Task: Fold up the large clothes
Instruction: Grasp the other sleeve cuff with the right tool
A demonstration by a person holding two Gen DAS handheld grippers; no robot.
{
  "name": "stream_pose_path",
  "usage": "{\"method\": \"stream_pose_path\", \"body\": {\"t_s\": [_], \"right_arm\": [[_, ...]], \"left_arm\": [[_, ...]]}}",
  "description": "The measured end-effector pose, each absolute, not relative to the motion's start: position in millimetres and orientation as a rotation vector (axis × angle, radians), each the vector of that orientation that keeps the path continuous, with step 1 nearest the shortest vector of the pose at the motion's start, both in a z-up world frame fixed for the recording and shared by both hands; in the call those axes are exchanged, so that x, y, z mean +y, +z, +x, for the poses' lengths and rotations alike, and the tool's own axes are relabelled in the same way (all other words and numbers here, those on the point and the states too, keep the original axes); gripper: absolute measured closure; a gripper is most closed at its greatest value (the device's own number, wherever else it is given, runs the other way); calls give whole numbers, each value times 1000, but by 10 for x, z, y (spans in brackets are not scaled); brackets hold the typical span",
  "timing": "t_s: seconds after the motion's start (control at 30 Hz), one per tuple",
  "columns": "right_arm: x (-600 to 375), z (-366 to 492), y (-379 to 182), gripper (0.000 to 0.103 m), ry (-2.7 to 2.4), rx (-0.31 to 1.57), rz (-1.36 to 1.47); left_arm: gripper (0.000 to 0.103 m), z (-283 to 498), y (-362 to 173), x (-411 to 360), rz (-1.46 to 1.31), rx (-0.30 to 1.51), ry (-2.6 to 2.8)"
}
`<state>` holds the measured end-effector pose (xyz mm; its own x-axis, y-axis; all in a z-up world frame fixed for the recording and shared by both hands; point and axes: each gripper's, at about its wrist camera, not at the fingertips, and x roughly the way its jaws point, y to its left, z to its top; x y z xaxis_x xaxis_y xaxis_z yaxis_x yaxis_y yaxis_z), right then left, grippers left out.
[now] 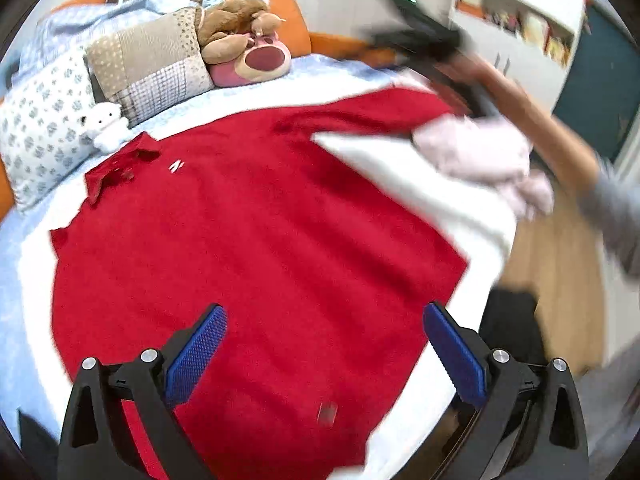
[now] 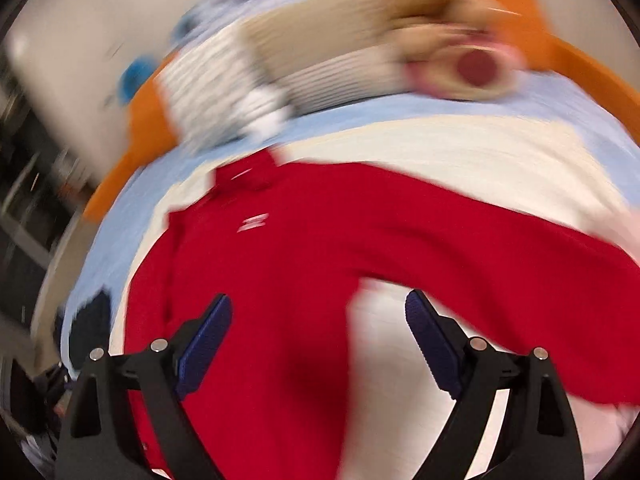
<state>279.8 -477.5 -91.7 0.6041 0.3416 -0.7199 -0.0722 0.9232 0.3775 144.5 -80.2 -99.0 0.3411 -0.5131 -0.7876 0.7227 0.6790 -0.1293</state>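
Note:
A large red polo shirt [image 1: 260, 240] lies spread, front up, on a white sheet [image 1: 400, 184] over the bed, its collar [image 1: 120, 164] towards the pillows. One sleeve [image 1: 380, 112] stretches to the right. My left gripper [image 1: 324, 312] hangs above the shirt's lower body, open, with nothing between its blue pads [image 1: 196, 356]. The right wrist view is badly blurred. It shows the same shirt [image 2: 320, 240] beneath my right gripper [image 2: 318, 300], which is open and empty. A person's forearm [image 1: 536, 120] reaches over the far right of the bed, with a blurred black device at its end.
A crumpled pale pink cloth [image 1: 480, 152] lies by the sleeve at the bed's right edge. Patchwork pillows [image 1: 152, 68], plush toys [image 1: 256, 52] and a small white bear [image 1: 106, 124] crowd the head of the bed. Wooden floor [image 1: 552, 260] lies to the right.

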Motion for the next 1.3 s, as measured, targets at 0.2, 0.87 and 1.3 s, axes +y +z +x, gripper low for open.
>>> {"method": "stream_pose_path", "body": {"t_s": [0.2,0.87,1.3], "right_arm": [[-6528,1960,-951,15,15,829,576],[-7435,2151,-1566,65,-114,990,503],[-6232,1686,-577,101,340,748,498]], "left_arm": [[4,2311,-1020,-1385,52,1072,-764],[4,4160,-1726,-2364,-172,1229,-458],[4,4717,-1935,-2222,-409,1320,-356]]}}
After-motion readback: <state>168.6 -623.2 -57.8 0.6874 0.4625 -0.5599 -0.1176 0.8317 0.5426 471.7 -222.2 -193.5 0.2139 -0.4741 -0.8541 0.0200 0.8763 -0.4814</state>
